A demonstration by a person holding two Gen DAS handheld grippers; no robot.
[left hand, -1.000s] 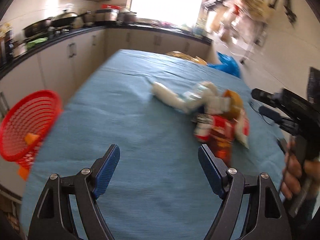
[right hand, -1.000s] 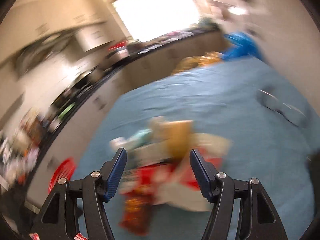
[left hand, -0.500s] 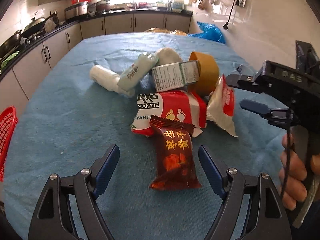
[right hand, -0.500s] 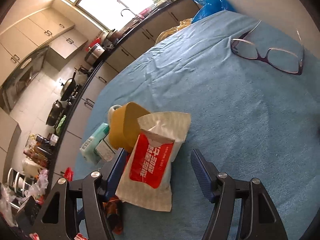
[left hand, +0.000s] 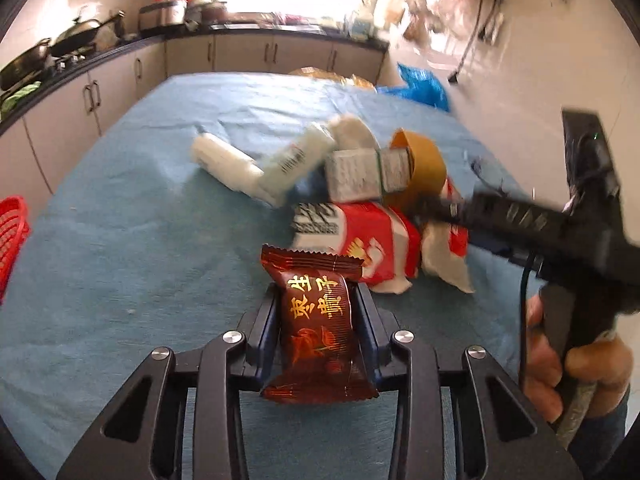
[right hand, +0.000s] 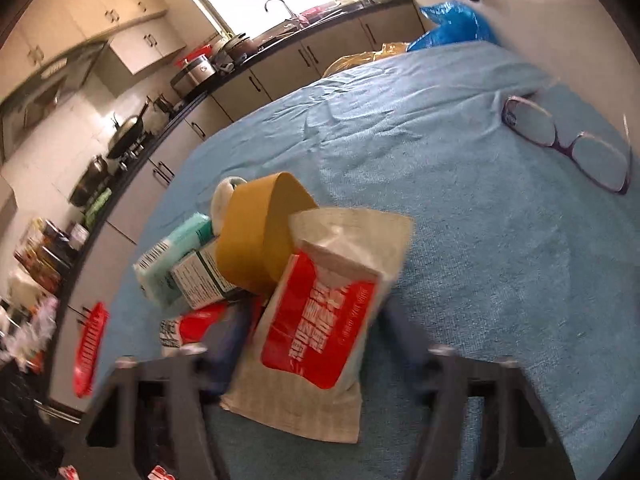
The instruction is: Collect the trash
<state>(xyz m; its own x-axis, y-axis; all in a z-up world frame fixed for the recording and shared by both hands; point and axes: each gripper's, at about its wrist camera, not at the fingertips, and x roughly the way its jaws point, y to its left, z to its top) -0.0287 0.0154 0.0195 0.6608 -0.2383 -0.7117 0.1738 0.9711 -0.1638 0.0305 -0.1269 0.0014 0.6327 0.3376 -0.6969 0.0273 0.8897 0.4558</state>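
Left gripper closing, now pinching brown wrapper | right gripper closing around white-red pouch, earlier wide.

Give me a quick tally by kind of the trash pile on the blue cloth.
Snack packets: 3 (brown wrapper, red-and-white packet, white pouch)
Cartons: 1 (carton)
Tape rolls: 1 (tape roll)
Pale items, too blurred to name: 3 (white cylinder, barcoded pack, white lump)
Total: 8
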